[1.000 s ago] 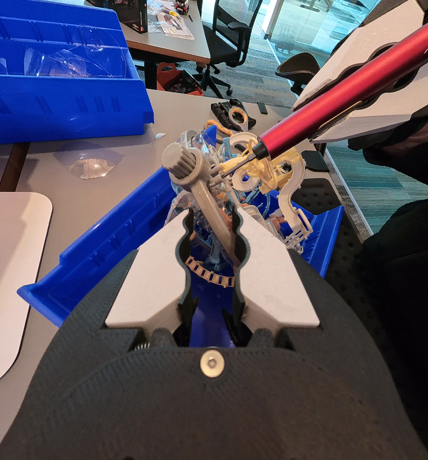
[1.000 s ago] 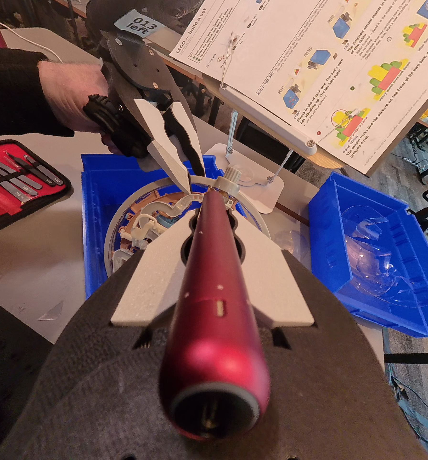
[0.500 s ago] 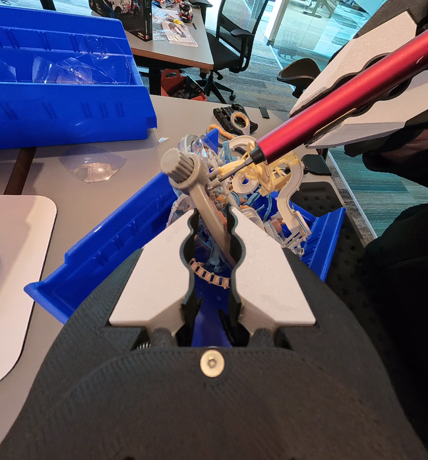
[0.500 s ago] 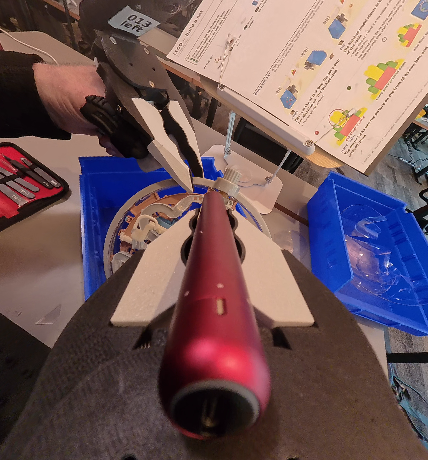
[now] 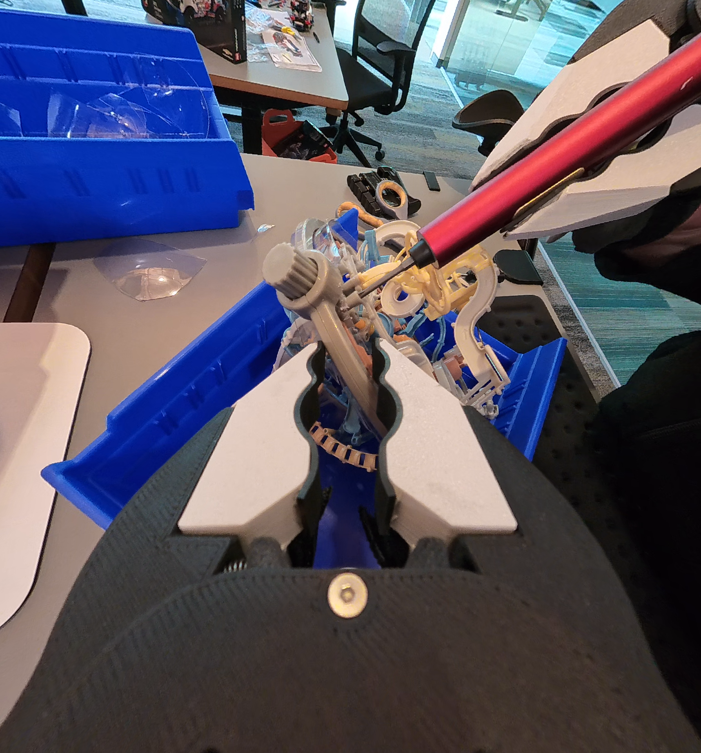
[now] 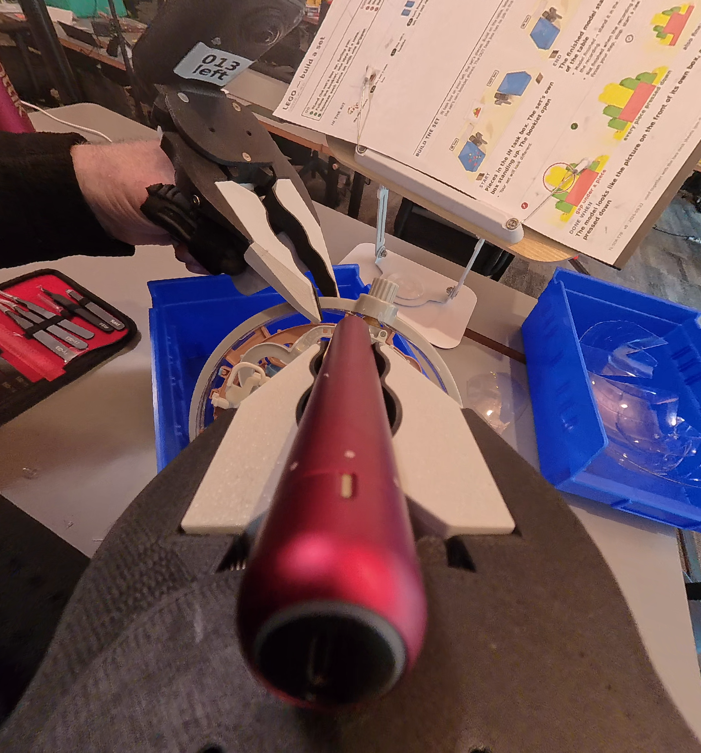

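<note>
A round model with a grey ring (image 6: 434, 366), a grey ribbed knob (image 5: 290, 269), and beige, orange and light-blue inner parts stands on edge in a blue bin (image 5: 186, 391). My left gripper (image 5: 349, 354) is shut on the grey ring (image 5: 340, 338) just below the knob; it also shows in the right wrist view (image 6: 320, 309), held by a hand. My right gripper (image 6: 349, 344) is shut on a red electric screwdriver (image 6: 340, 468). The screwdriver (image 5: 544, 179) comes in from the upper right, and its bit touches the model just beside the knob.
A second blue bin (image 6: 552, 407) with clear plastic domes stands to the right. A red tweezer case (image 6: 35, 326) lies on the left. An instruction sheet on a stand (image 6: 503, 102) overhangs the back, with its white base (image 6: 442, 313) behind the bin. A black mat (image 5: 564, 448) lies beside the bin. Across from one pair of fingers to the other is roughly 8 cm.
Almost nothing. Both grippers keep their hold and the bit stays at the knob. The views have shifted only slightly.
</note>
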Motion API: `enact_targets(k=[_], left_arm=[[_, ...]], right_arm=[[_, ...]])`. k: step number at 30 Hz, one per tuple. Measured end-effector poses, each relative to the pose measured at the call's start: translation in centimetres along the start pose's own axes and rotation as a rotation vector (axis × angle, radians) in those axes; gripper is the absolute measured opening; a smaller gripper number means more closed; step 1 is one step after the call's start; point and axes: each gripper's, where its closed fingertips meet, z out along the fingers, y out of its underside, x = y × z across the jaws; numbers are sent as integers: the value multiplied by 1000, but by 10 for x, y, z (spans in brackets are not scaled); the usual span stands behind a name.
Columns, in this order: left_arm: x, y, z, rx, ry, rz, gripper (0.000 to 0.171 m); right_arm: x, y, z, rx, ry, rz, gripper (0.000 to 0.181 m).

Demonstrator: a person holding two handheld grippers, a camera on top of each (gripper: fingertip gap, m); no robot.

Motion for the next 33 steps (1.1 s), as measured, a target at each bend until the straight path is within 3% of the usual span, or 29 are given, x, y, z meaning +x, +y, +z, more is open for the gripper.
enact_targets(k=[13,18,22,26,33], left_arm=[[-2,-7,-4,14,-39,46,25],[10,-25,-2,-14,-88,265,39],[39,-38,16,-58,-25,493,34],[40,-34,32,-132,29,568,28],[39,-35,33,-95,17,586,25]], right_arm=[[0,3,0,-1,13,-25,20],[-1,2,2,-13,2,-53,20],[-1,1,3,-23,-18,-69,20],[-2,1,4,-33,-41,-115,21],[-1,0,4,-25,-51,-118,20]])
